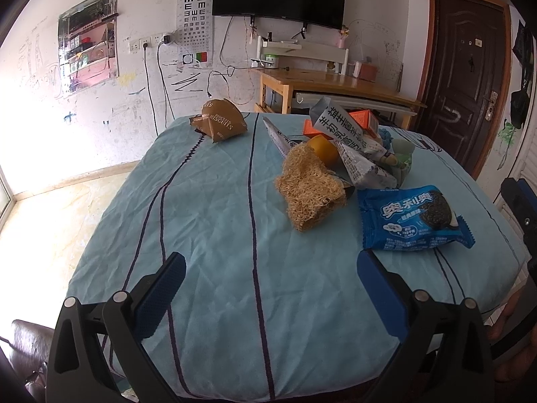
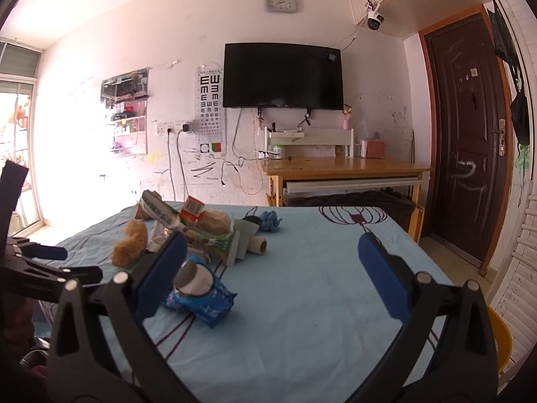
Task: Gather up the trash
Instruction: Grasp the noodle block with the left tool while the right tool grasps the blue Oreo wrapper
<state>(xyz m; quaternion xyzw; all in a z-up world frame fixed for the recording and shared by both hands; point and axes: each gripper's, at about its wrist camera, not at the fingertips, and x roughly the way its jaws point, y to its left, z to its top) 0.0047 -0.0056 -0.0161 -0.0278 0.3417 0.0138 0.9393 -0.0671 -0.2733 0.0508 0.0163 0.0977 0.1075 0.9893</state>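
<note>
Left gripper (image 1: 271, 280) & right gripper (image 2: 272, 262): black plastic frames, silver round screws, blue textured pads (image 1: 161, 297) on fingers.

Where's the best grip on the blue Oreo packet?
Probably the crimped end seal of the blue Oreo packet nearest the left gripper. The packet lies flat on the tablecloth, so come in low from the near side and pinch that thin edge.
</note>
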